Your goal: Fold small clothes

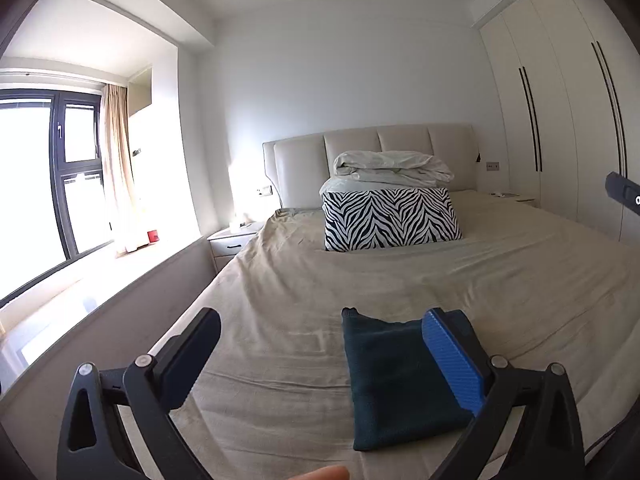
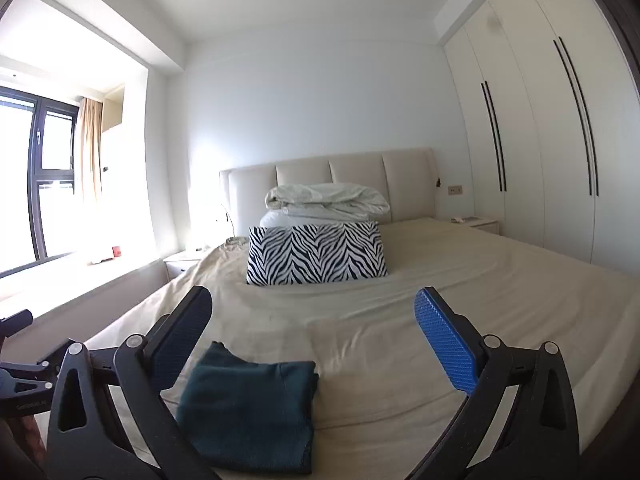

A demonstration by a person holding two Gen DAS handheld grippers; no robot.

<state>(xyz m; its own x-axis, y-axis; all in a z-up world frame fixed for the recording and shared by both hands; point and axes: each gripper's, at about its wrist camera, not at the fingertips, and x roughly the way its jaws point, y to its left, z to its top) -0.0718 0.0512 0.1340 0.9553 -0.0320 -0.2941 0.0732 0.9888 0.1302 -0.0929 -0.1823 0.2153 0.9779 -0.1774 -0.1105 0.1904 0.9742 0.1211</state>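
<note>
Fingers: left gripper [image 1: 320, 354] spread wide, empty; right gripper [image 2: 314, 340] likewise released, empty. Dark teal folded garment [image 2: 248, 412] lies flat near the foot edge of the beige bed [image 2: 460, 280]. Risk, judged: snagging its top layer undoes the fold.

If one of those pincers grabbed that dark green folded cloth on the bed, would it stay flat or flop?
The dark green folded cloth would probably flop: its edges look soft and rounded. It likely weighs little, since the bed sheet barely dents under it. Lifted by one corner, the layers might fall open; both grippers are open and neither touches it.
</note>
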